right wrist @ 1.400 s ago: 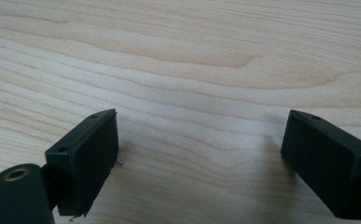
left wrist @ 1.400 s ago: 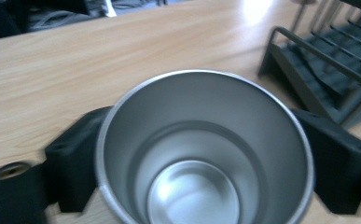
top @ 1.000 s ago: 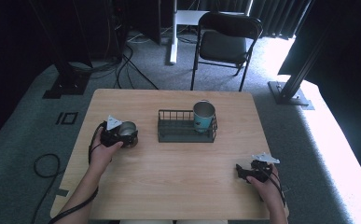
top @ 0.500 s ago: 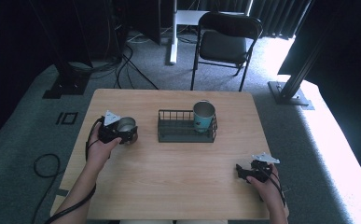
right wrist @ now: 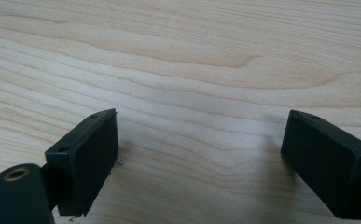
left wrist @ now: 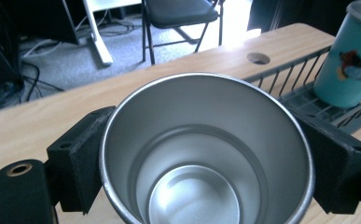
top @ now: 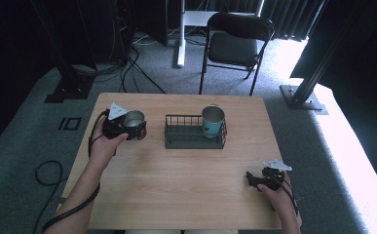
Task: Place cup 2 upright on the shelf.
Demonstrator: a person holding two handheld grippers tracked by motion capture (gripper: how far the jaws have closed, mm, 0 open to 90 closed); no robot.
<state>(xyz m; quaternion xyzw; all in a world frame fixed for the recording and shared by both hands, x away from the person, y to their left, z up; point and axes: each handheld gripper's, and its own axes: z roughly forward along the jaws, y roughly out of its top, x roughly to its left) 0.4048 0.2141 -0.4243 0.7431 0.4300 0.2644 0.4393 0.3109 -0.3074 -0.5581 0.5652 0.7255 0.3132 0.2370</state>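
Observation:
A bare steel cup (top: 134,119) hangs above the left part of the wooden table (top: 186,195), with my left gripper (top: 127,126) shut on it. In the left gripper view the cup (left wrist: 206,154) stands upright and empty, and both black pads (left wrist: 82,158) press its sides. A teal cup (top: 212,121) stands in the right end of a black wire basket (top: 188,141); it also appears at the far right of the left gripper view (left wrist: 355,60). My right gripper (top: 252,178) rests near the table's front right, open, with bare wood between its jaws (right wrist: 201,154).
A black folding chair (top: 237,41) stands beyond the table's far edge. Cables and stand bases lie on the grey floor at the left. A round hole (left wrist: 258,58) is in the tabletop near the basket.
My left gripper has risen with the steel cup, lifting it off the table and a little toward the far side. The right gripper has stayed where it was.

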